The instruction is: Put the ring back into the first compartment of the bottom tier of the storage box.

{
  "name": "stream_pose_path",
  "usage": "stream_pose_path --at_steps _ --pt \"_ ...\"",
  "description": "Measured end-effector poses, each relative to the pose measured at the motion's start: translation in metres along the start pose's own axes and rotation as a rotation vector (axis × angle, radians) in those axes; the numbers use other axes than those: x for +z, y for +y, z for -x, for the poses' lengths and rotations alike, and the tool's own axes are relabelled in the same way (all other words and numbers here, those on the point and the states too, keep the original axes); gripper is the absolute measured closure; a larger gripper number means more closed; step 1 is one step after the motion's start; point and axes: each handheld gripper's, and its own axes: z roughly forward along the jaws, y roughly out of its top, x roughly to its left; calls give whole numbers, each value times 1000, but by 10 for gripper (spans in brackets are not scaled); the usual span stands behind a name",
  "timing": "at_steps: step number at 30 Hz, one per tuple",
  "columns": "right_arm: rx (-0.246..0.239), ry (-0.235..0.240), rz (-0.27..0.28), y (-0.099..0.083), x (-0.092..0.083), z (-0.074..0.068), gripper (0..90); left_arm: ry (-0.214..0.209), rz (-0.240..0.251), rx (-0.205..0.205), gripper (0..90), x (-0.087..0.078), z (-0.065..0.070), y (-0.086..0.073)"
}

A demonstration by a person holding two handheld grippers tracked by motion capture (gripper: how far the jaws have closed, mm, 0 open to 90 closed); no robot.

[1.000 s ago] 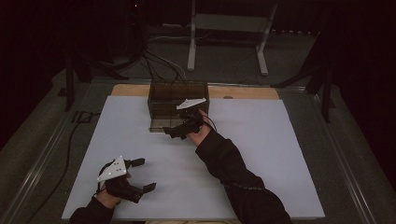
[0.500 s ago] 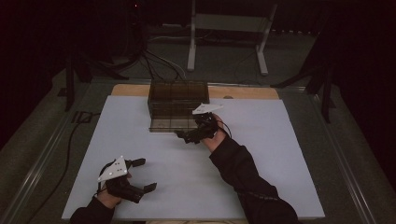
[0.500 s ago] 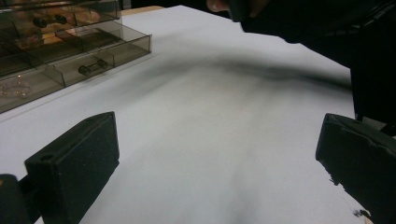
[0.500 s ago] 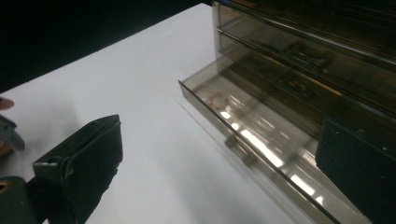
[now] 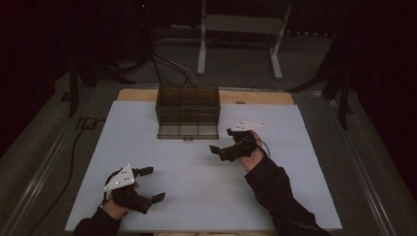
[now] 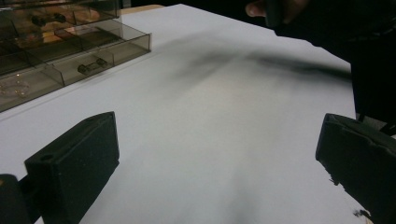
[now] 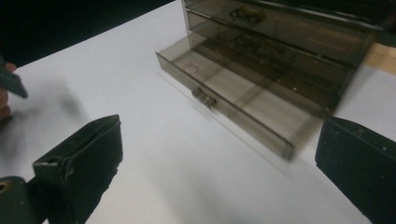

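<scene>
Dim room, lit white table [image 5: 196, 187], dark surroundings, soft blurred shadows

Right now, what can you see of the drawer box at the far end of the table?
The drawer box is smoky, see-through plastic, with stacked shallow drawers split into compartments. It stands upright at the far middle of the white table. The bottom drawer is pulled out; those above look shut. Each drawer front carries a small knob. Neither gripper touches it; the open right gripper is nearest.
</scene>
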Motion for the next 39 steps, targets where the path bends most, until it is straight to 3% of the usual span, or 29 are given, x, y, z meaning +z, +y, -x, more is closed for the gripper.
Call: stream_pose_path --at_steps 11,18,24,29,35,39 --pt "39 -33 33 -48 -48 10 7 1 -2 3 7 1 0 0" --pt "39 -75 51 -70 -76 10 7 0 0 2 7 0 0 0" --pt "44 -112 8 -91 -88 10 6 0 0 3 7 0 0 1" --pt "27 -138 9 -106 -98 10 7 2 0 4 7 0 0 1" --pt "54 -152 1 -122 -114 12 7 1 2 1 7 0 0 0" --pt "95 -155 24 -133 -124 17 7 1 1 3 7 -1 0 1"
